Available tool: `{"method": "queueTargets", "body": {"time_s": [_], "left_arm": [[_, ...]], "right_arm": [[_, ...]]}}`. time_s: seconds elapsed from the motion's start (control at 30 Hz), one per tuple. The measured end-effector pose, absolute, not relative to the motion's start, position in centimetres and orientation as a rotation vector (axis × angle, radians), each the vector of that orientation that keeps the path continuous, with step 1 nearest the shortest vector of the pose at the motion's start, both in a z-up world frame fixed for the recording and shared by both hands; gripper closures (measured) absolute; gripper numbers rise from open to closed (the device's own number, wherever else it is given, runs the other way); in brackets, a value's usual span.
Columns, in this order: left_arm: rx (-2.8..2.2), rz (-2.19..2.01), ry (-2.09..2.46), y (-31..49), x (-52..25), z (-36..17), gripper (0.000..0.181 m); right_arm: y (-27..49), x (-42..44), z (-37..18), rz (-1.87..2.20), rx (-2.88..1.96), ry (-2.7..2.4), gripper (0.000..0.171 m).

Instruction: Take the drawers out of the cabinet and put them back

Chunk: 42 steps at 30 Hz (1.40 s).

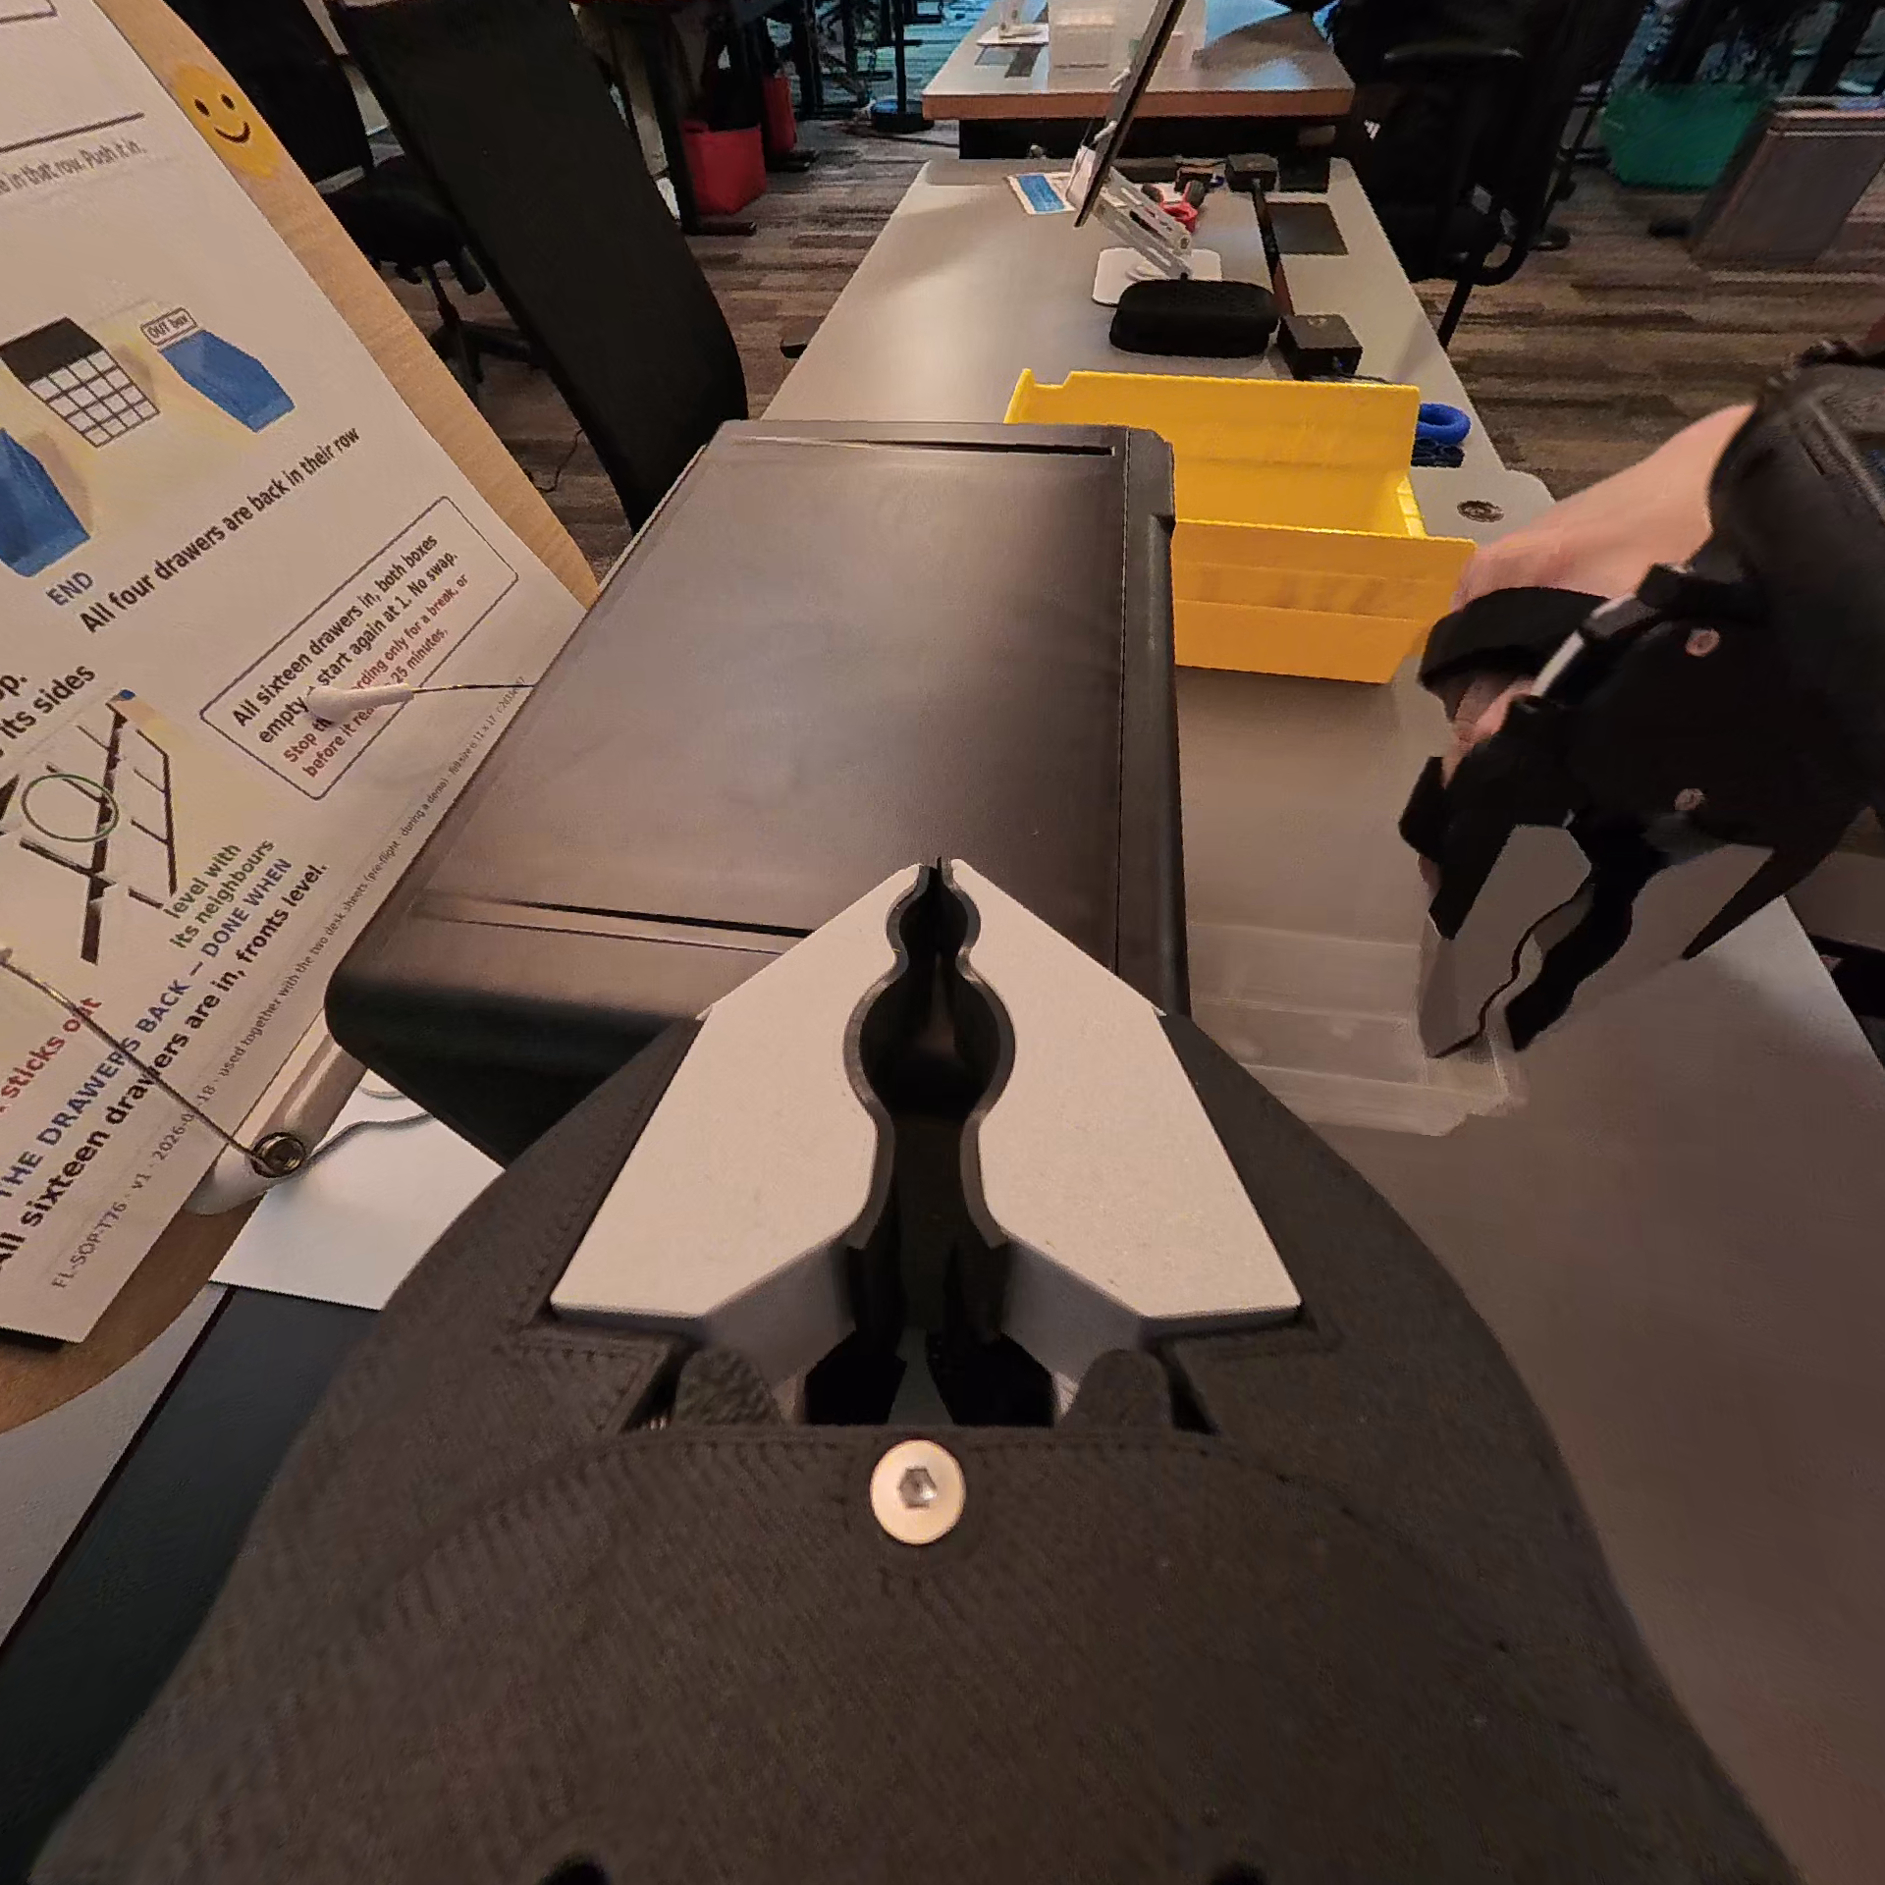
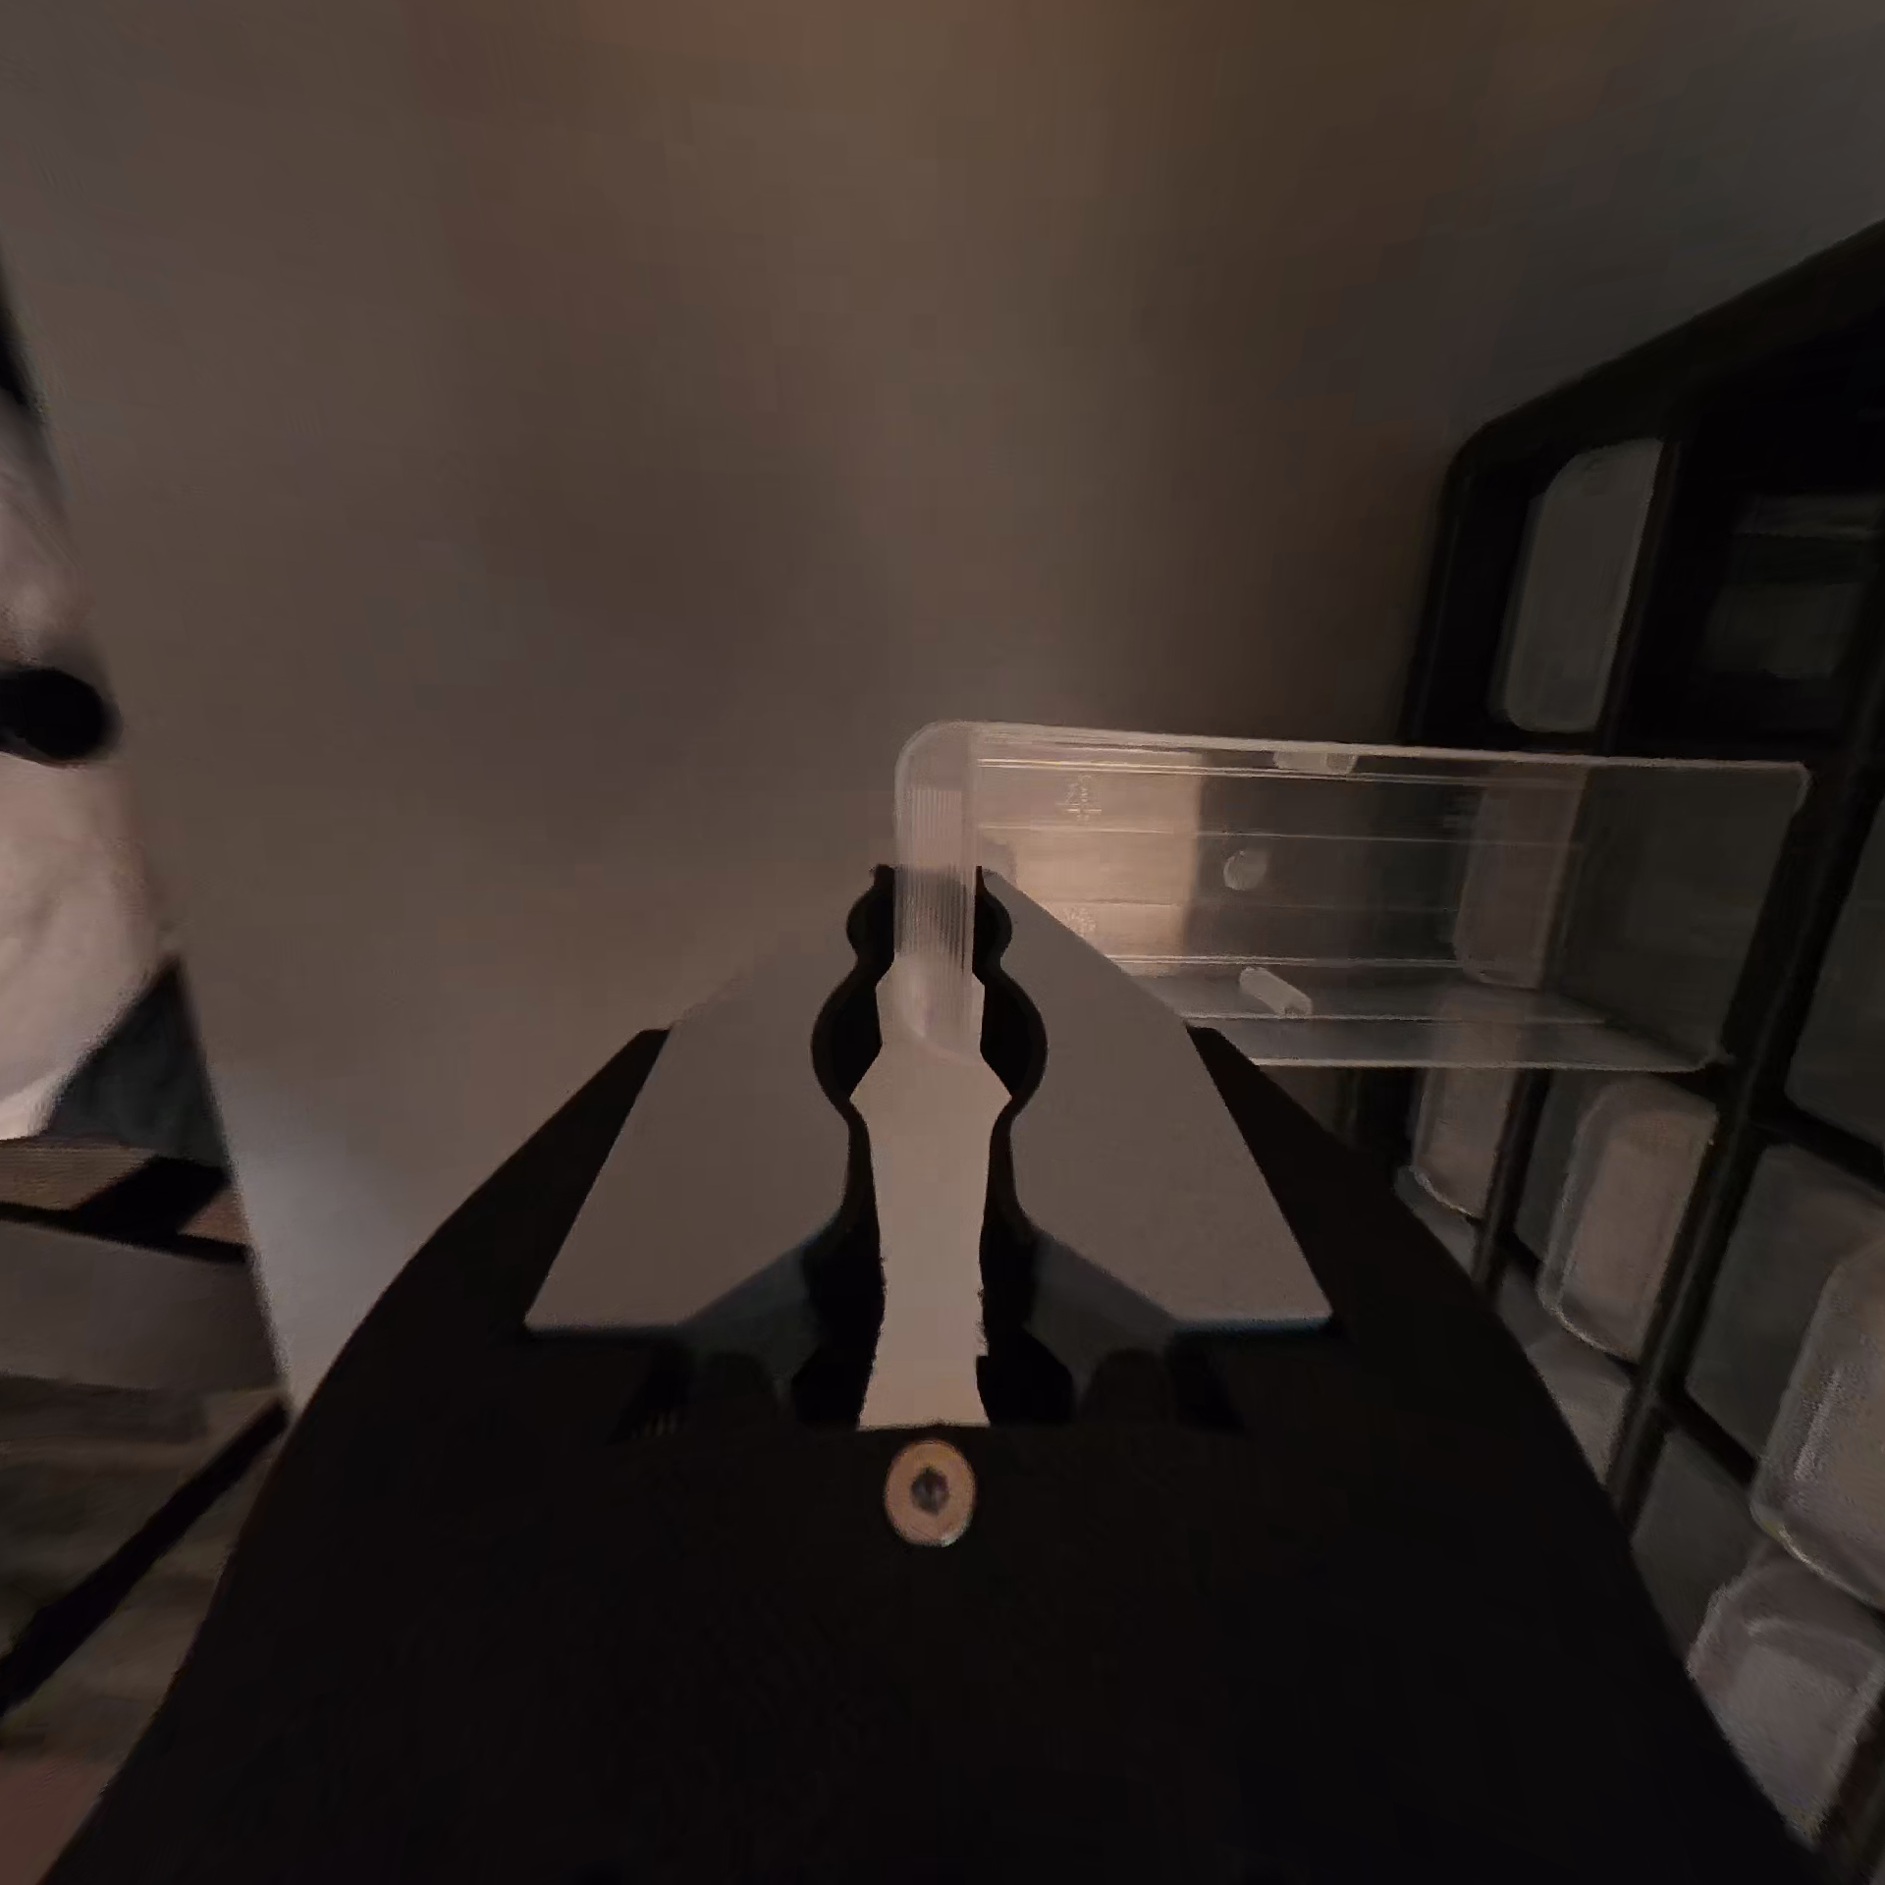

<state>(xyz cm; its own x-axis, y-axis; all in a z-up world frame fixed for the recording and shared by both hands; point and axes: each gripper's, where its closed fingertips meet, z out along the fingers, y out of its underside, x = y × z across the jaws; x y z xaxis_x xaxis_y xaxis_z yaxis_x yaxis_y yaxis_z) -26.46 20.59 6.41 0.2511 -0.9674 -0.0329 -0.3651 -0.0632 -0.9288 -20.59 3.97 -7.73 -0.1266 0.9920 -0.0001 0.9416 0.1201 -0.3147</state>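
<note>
Seen from the left wrist view: left gripper (image 1: 940, 867) over the near edge of a black cabinet (image 1: 816, 673), jaws together, tips meeting with nothing between them. Flat dark cabinet top stretching ahead, bare, its right edge a rounded black rim. Beyond that rim, a grey worktop (image 1: 1683, 1275) running far back, wide and open on the near right. Just past the cabinet's far right corner, a yellow bin (image 1: 1306, 571) resting on the worktop, touching or just beside the cabinet; cannot tell which. Farther back, a black pouch (image 1: 1193, 316) and a tilted stand, well apart from the cabinet. To the left, a leaning instruction sheet (image 1: 204, 663) on a wooden board, close beside the cabinet's left edge.

Right gripper (image 1: 1469, 1030) in from the right, held by a hand (image 1: 1550, 571), tips down at the outer end of a clear drawer (image 1: 1326, 1020) that juts sideways from the cabinet's front face, low over the worktop.

Seen from the right wrist view: right gripper (image 2: 930, 887) with jaws clamped on the ribbed front tab of the clear drawer (image 2: 1326, 898), tab upright between the tips. Drawer partly out, its back end at the cabinet (image 2: 1734, 918) face on the right. Other clear drawers seated in the grid, one slot dark. Open, bare grey worktop (image 2: 714, 459) ahead and to the left of the drawer, blurred at the left margin.
</note>
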Motion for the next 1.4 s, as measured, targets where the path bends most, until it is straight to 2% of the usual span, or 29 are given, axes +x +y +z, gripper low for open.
{"method": "queueTargets", "body": {"time_s": [0.03, 0.13, 0.33, 0.43, 0.57, 0.67, 0.77, 0.93, 1.23, 1.4], "left_arm": [[-1.601, -0.821, 1.268, 20.6, -26.5, 6.4, 0.181], [-1.599, -0.823, 1.271, 20.6, -26.5, 6.4, 0.181], [-1.6, -0.814, 1.281, 20.6, -26.4, 6.4, 0.181], [-1.598, -0.803, 1.291, 20.6, -26.4, 6.4, 0.181], [-1.594, -0.807, 1.29, 20.6, -26.4, 6.4, 0.181], [-1.594, -0.814, 1.282, 20.6, -26.4, 6.4, 0.181], [-1.592, -0.806, 1.282, 20.6, -26.4, 6.4, 0.181], [-1.597, -0.806, 1.281, 20.6, -26.4, 6.4, 0.181], [-1.592, -0.784, 1.301, 20.6, -26.4, 6.4, 0.181], [-1.591, -0.785, 1.295, 20.6, -26.4, 6.4, 0.181]], "right_arm": [[3.5, -20.8, -7.0, 0.46, -1.964, -2.18, 0.159], [2.1, -21.2, -5.0, 0.693, -2.018, -2.186, 0.159], [-1.7, -19.2, -3.6, 0.77, -1.96, -2.232, 0.159], [-4.2, -16.0, 0.0, 0.842, -1.894, -2.133, 0.159], [-2.3, -8.7, 8.4, 0.669, -1.92, -1.681, 0.159], [3.1, -0.5, 10.9, 0.49, -2.166, -1.177, 0.16], [7.4, 6.8, 7.2, 0.438, -2.466, -0.782, 0.16], [11.2, 12.4, -1.3, 0.486, -2.709, -0.446, 0.16], [13.8, 15.0, -9.9, 0.401, -2.823, -0.325, 0.16], [15.1, 15.4, -12.5, 0.262, -2.864, -0.366, 0.16]]}}
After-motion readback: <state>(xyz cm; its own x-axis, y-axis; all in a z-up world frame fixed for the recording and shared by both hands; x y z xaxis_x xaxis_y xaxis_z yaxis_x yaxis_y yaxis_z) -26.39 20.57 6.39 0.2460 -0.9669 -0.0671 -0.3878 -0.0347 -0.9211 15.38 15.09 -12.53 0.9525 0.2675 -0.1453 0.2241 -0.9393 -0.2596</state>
